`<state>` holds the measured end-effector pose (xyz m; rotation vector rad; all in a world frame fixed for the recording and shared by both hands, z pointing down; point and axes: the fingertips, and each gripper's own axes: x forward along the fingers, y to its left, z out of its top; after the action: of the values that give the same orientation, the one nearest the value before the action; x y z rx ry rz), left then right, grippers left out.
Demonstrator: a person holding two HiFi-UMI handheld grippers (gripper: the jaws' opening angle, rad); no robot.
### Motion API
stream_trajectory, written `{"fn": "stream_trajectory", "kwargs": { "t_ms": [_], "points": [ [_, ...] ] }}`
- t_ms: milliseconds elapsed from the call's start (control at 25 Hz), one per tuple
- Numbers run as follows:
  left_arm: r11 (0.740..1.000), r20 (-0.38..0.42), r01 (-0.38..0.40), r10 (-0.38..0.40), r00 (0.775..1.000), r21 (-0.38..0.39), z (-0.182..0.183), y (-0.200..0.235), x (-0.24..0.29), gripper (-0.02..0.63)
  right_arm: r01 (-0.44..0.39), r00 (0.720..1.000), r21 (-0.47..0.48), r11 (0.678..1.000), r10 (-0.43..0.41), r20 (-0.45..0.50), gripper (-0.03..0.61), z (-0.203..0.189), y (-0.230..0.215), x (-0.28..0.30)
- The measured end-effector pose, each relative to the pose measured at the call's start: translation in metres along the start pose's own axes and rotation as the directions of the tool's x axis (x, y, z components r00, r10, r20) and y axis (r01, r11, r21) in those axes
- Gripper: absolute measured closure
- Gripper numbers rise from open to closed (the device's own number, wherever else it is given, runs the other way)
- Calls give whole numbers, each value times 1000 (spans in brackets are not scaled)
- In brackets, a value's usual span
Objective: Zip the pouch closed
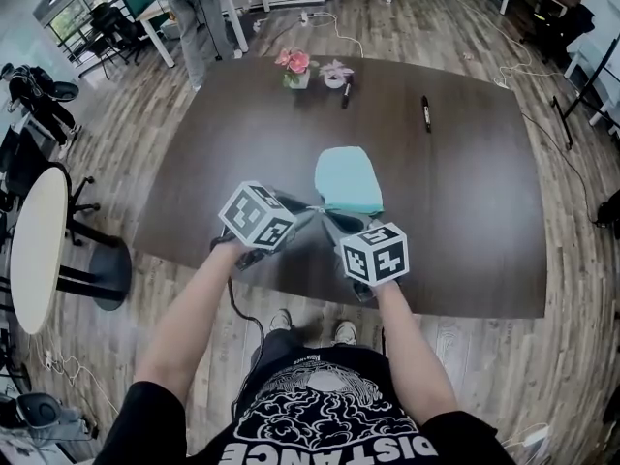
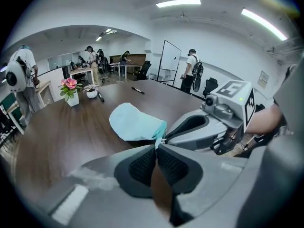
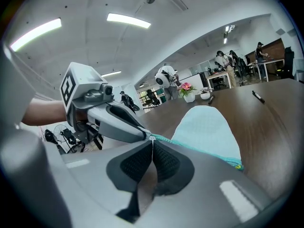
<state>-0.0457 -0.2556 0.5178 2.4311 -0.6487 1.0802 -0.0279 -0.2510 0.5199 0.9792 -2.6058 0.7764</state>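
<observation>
A light teal pouch (image 1: 349, 177) lies flat on the dark brown table (image 1: 465, 211), seen also in the left gripper view (image 2: 133, 120) and the right gripper view (image 3: 206, 127). Both grippers meet at its near left corner. My left gripper (image 2: 156, 147) is shut, pinching the corner end of the pouch at its tips. My right gripper (image 3: 152, 140) is shut on the small silvery zipper pull; the teal zipper edge (image 3: 213, 153) runs off to the right from there. From the head view the left gripper (image 1: 312, 208) and right gripper (image 1: 325, 212) touch tip to tip.
At the table's far side stand a pink flower pot (image 1: 295, 69), a small white pot (image 1: 335, 74), a pen (image 1: 345, 93) and a black marker (image 1: 425, 112). The table's near edge (image 1: 291, 294) is just below the grippers. A round white table (image 1: 39, 245) stands left. People stand in the background.
</observation>
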Motion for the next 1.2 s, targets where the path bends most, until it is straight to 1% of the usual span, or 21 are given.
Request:
{"fn": "stream_trajectory", "kwargs": {
  "t_ms": [400, 840, 1200],
  "points": [
    [1000, 2, -25, 25, 1000, 7, -3, 1, -3, 592, 4, 1000, 2, 1000, -4, -6, 572, -3, -3, -3],
    [998, 1, -58, 58, 998, -14, -9, 4, -6, 594, -1, 1000, 3, 1000, 1, -6, 572, -7, -2, -4],
    [998, 3, -64, 64, 998, -25, -12, 7, -9, 593, 11, 1000, 2, 1000, -11, -9, 572, -9, -3, -6]
  ]
}}
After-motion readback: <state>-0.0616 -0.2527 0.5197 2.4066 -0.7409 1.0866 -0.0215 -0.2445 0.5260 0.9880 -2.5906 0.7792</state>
